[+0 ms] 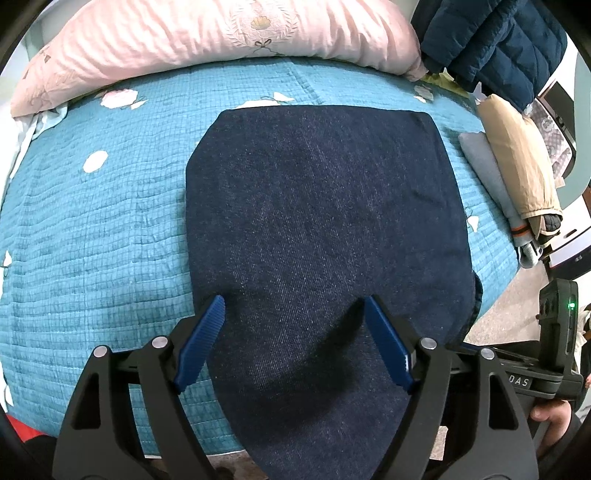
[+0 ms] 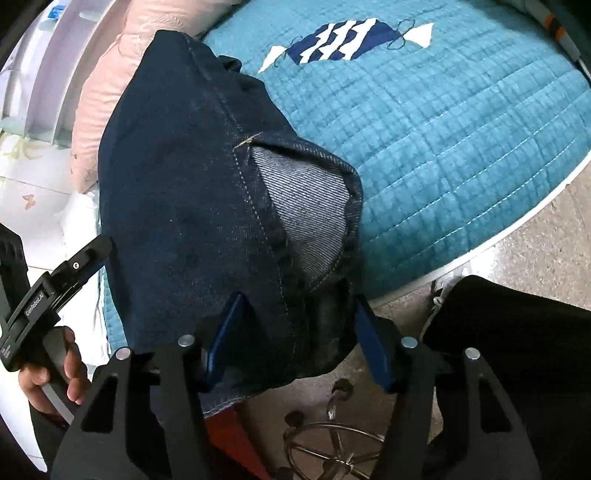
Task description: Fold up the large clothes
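Dark blue jeans lie folded flat on a teal quilted bedspread, their near end hanging over the bed's front edge. My left gripper is open just above the jeans' near part, blue pads on either side, holding nothing. In the right wrist view the jeans show a seam and a turned-back flap with pale inner denim. My right gripper is open with its fingers on either side of the jeans' near edge, not closed on it. The other gripper shows at the left.
A pink pillow lies at the bed's far side. A navy puffer jacket and folded beige and grey clothes sit at the right edge. A metal stool base stands on the floor below the bed edge.
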`<state>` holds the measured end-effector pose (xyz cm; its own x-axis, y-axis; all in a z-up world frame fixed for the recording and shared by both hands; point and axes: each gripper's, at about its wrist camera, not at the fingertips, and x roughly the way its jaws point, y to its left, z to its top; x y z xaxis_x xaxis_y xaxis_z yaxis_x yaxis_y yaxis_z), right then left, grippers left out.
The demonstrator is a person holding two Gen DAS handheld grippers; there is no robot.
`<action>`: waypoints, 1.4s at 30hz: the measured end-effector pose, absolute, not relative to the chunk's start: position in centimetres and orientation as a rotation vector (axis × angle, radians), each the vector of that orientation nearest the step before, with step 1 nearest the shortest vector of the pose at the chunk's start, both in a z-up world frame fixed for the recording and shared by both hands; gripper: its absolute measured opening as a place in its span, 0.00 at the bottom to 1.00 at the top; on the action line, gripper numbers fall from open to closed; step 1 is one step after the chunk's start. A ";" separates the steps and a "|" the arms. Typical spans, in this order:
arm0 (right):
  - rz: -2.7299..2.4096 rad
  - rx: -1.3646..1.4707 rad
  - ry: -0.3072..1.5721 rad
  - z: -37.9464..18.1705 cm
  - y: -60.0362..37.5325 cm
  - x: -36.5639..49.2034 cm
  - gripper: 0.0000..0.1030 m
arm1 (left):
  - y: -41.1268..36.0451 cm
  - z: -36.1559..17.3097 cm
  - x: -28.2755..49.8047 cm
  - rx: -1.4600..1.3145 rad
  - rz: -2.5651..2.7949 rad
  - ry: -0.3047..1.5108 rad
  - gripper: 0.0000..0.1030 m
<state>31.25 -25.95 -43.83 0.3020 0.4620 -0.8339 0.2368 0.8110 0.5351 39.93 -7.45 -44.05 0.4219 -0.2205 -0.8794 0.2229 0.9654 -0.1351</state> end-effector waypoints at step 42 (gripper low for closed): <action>0.075 0.876 1.189 -46.0 -29.0 28.9 0.67 | -17.7 -46.7 47.2 0.239 -0.528 1.219 0.48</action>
